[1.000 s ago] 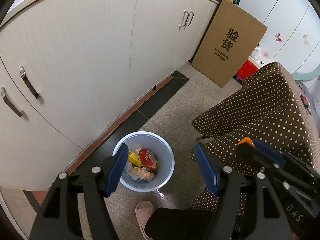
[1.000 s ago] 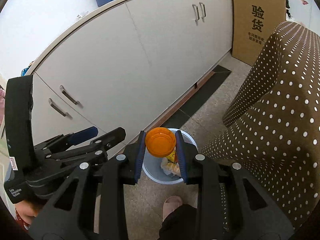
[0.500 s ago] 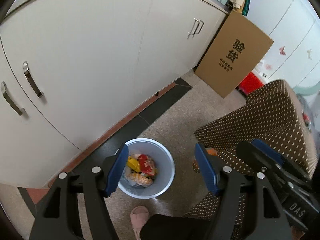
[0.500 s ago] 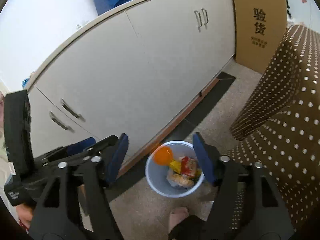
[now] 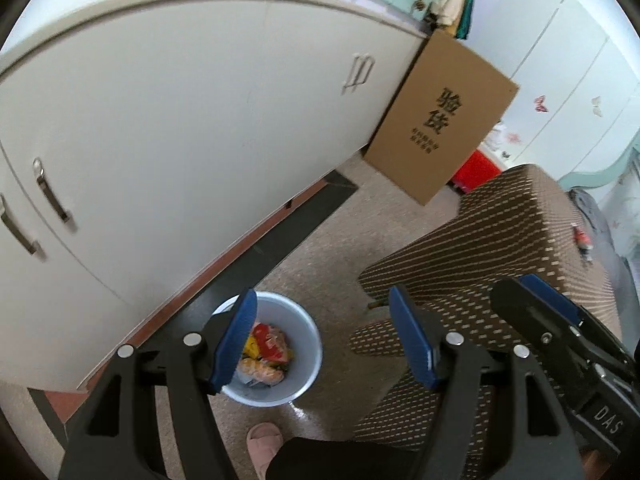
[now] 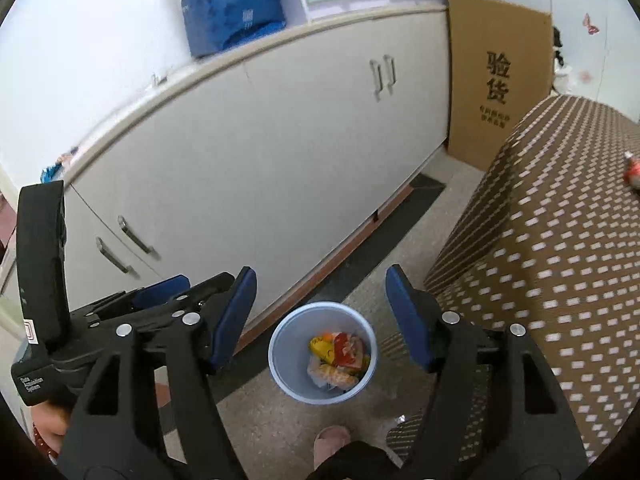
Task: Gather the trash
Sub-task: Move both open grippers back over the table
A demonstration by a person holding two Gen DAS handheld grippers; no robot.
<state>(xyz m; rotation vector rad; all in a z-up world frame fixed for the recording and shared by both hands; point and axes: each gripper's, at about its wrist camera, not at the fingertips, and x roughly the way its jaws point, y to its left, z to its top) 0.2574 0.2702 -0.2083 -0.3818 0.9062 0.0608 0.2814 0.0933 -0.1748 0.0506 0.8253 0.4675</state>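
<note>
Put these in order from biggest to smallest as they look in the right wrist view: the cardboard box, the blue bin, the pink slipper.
1. cardboard box
2. blue bin
3. pink slipper

The box looks biggest even though it stands farther away. The slipper is partly hidden by a dark trouser leg, so it may be larger than it looks.

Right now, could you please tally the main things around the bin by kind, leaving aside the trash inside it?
Bin: 1
Cardboard box: 1
Dotted brown cover: 1
Blue pack on the counter: 1
Pink slipper: 1
Grippers: 2, left gripper and right gripper, both open and empty
Total: 7
</note>
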